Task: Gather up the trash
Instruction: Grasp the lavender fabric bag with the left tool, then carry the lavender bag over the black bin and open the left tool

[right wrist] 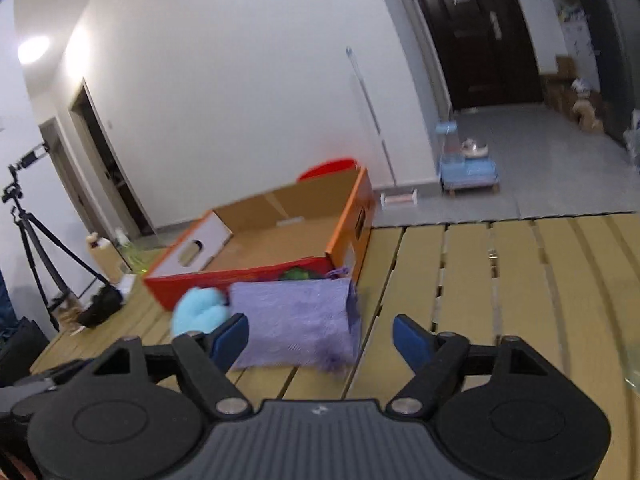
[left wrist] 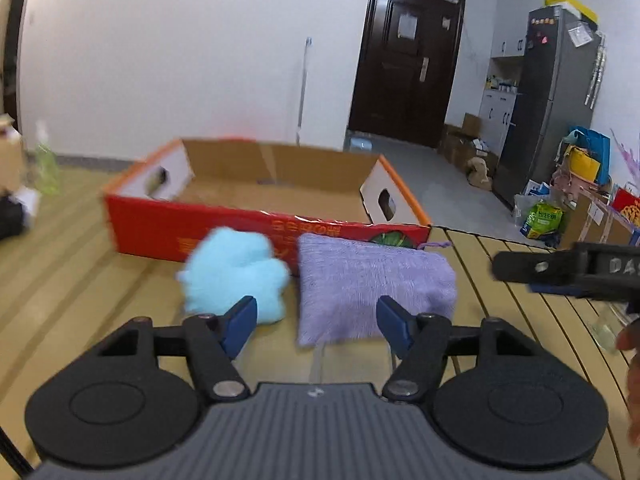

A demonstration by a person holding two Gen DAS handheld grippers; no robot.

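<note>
A light blue fluffy lump (left wrist: 236, 276) and a purple knitted pouch (left wrist: 372, 288) lie side by side on the slatted wooden table (left wrist: 80, 280), against the front wall of an open red cardboard box (left wrist: 224, 232). The box interior shows bare cardboard. My left gripper (left wrist: 316, 316) is open just short of the pouch, nothing between its fingers. The right gripper's black finger (left wrist: 560, 268) reaches in from the right. In the right wrist view the pouch (right wrist: 296, 320) and blue lump (right wrist: 198, 308) sit before the box (right wrist: 256, 276); my right gripper (right wrist: 320, 330) is open and holds nothing.
A green bottle (left wrist: 46, 164) stands on the table's left; a clear item (left wrist: 604, 328) lies at the right edge by a hand. Past the table edge (right wrist: 500, 220) are a fridge (left wrist: 552, 100), bags, cartons and a dark door (left wrist: 404, 60). A tripod (right wrist: 28, 224) stands left.
</note>
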